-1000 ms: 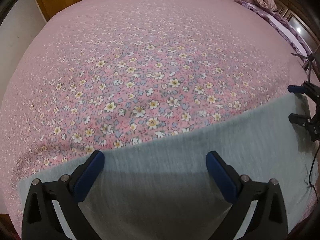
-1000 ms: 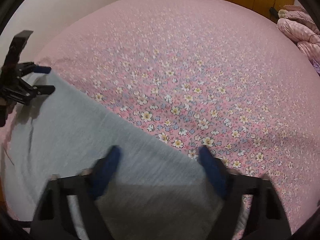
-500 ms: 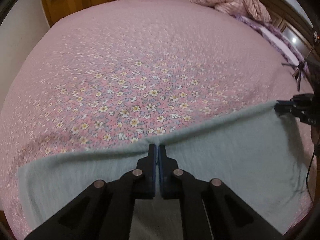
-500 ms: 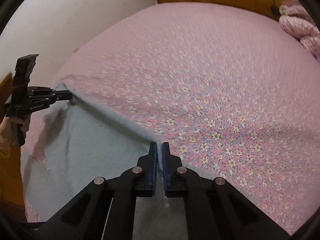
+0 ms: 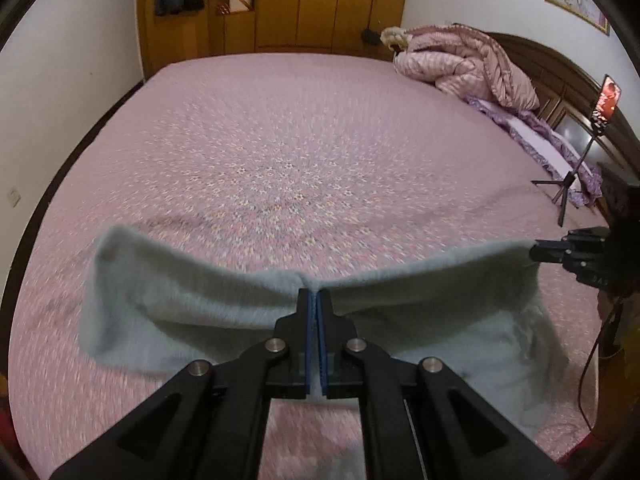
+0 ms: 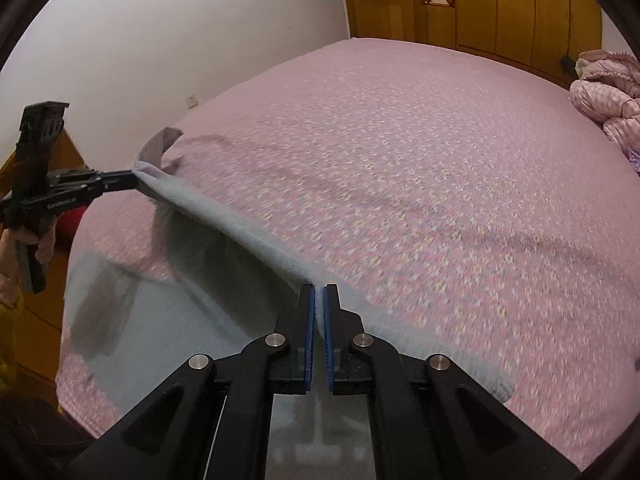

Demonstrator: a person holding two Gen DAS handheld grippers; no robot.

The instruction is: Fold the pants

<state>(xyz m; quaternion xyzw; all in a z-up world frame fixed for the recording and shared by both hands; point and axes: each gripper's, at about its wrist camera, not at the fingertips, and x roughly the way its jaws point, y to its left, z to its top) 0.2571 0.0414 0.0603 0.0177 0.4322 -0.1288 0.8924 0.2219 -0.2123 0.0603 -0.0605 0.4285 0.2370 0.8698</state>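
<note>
Two tongs pinch one edge of the grey pants above the bed.

At the bottom centre of the left wrist view, the left tongs are clenched on the top edge of the pants; at the bottom centre of the right wrist view, the right tongs are likewise clamped on that edge. The cloth hangs lifted between them, its lower part draped on the pink flowered bed. Further back, in the upper right of the left view, lie a pink quilted coat and a phone on a tripod. A wooden wardrobe stands beyond.
</note>
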